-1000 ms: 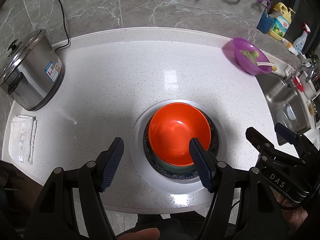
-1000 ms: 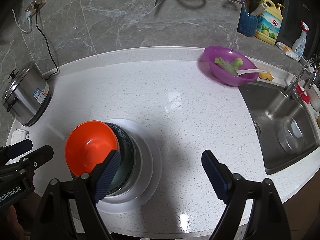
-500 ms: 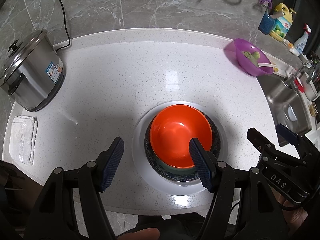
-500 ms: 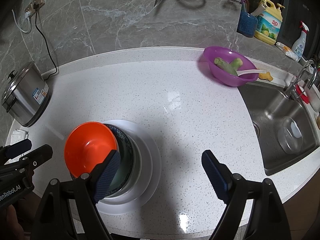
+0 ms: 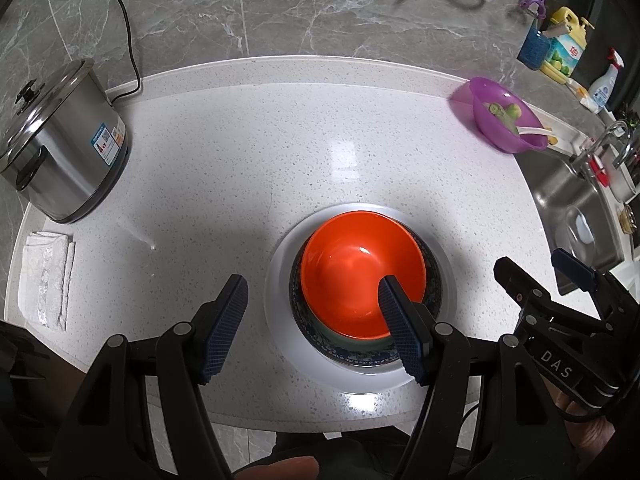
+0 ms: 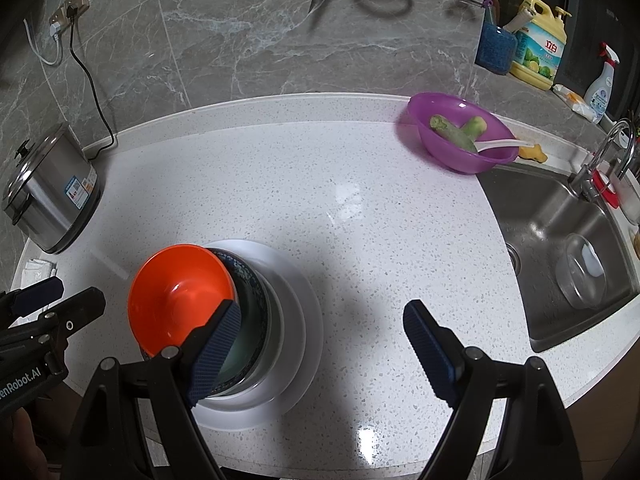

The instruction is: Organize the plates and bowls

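An orange bowl [image 5: 352, 272] sits nested in a blue patterned bowl [image 5: 360, 362], which stands on a stack of white plates [image 5: 280, 304] near the front edge of the counter. My left gripper [image 5: 314, 320] hovers open above them. Its right finger [image 5: 400, 336] only overlaps the orange bowl in this view. From the right wrist view the orange bowl [image 6: 180, 292], blue patterned bowl [image 6: 252, 300] and white plates [image 6: 308, 320] lie at lower left. My right gripper [image 6: 320, 336] is open and holds nothing. The left gripper [image 6: 76, 294] stands apart to the left of the bowls.
A steel cooker [image 5: 60, 148] with a cord stands at the left, and a folded white cloth [image 5: 46, 280] lies in front of it. At the back right are a purple bowl with vegetables [image 6: 460, 136], a sink [image 6: 560, 208] and bottles [image 6: 536, 48].
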The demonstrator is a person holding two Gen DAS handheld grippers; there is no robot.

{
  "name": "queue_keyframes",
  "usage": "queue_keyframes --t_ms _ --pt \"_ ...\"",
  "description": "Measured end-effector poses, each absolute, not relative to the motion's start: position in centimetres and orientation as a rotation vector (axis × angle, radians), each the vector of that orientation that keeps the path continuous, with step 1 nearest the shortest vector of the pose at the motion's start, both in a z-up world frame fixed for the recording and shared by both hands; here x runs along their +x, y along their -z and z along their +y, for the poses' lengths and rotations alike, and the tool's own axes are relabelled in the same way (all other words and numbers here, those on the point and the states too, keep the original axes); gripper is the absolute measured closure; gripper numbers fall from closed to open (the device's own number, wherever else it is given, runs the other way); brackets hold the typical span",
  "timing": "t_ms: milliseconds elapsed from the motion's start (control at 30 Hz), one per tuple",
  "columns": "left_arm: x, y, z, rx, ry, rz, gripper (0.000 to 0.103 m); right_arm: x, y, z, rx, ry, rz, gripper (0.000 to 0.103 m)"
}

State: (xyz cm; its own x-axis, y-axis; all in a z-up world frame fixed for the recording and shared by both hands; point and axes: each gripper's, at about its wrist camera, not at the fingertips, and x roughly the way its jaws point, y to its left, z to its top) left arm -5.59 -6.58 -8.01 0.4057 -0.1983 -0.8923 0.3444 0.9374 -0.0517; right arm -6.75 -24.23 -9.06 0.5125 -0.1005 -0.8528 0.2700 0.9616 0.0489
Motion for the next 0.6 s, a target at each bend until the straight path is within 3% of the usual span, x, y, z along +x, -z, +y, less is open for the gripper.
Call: queue_keyframes --t_ms 600 --pt "-5.21 8.01 -6.67 0.148 0.331 1.092 0.037 -6.54 9.20 -24.08 0.184 0.224 1.015 0.017"
